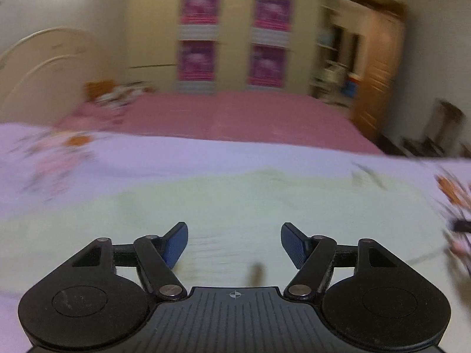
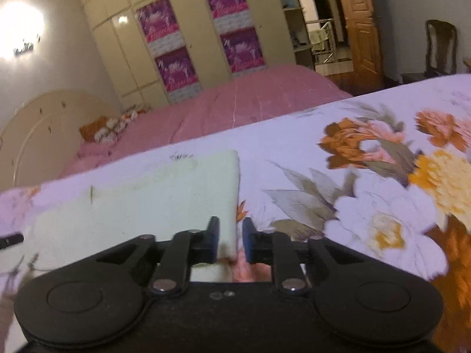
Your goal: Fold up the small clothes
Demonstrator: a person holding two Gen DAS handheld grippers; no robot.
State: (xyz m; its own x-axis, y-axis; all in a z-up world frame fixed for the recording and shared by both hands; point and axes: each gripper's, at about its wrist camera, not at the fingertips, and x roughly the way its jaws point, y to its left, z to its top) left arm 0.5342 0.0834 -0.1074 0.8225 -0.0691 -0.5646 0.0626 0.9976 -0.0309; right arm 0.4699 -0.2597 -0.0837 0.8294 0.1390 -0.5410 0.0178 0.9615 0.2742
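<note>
Right fingers (image 2: 231,242) astride cloth (image 2: 141,206) edge

Left claw (image 1: 234,242) spread wide — right claw (image 2: 231,242) nearly closed.

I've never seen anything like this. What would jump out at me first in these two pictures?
Probably the black grippers filling the bottom of each view: the left gripper spread wide above a pale green cloth, the right gripper nearly closed around that cloth's right edge. Next, the flowered sheet under the cloth, with big orange and yellow blooms, and behind it a pink bed before a cream wardrobe with purple panels.
</note>
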